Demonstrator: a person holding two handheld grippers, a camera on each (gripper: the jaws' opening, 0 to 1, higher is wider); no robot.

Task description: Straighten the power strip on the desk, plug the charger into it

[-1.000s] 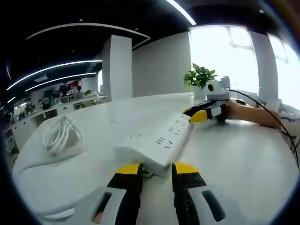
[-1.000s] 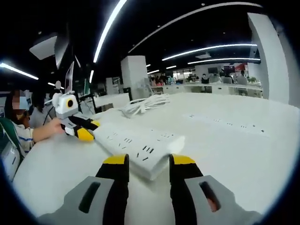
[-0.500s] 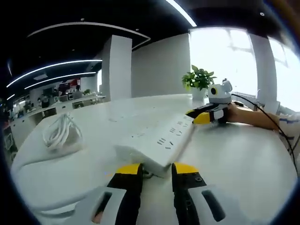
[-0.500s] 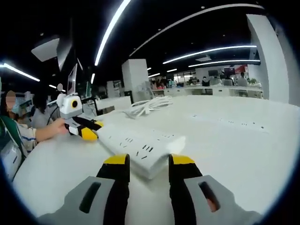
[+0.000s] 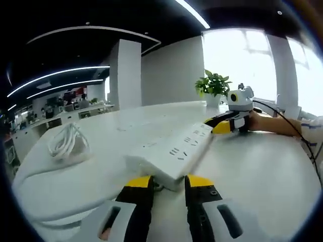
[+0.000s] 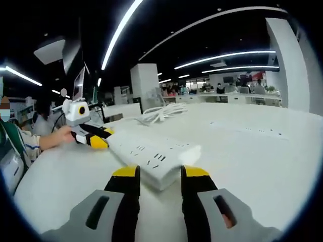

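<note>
A white power strip (image 5: 174,151) lies slanted on the white desk (image 5: 262,171), sockets facing up. My left gripper (image 5: 169,181) is open, its yellow-tipped jaws a narrow gap apart, right at the strip's near end. At the strip's far end sits my right gripper (image 5: 222,126). In the right gripper view the same power strip (image 6: 146,154) runs away to the left. My right gripper (image 6: 160,174) is open at its near end, and my left gripper (image 6: 96,139) rests against its far end. A coiled white cable (image 5: 64,143) lies off to one side.
A potted plant (image 5: 214,84) stands at the desk's far edge by the window. A person's hand (image 5: 267,123) holds the right gripper, with a black cord trailing behind. The cable coil (image 6: 159,113) lies beyond the strip. Flush sockets (image 6: 252,132) sit in the desk.
In the left gripper view the strip's far end and the right gripper have shifted slightly right. In the right gripper view the left gripper has edged right. Both jaw gaps are unchanged.
</note>
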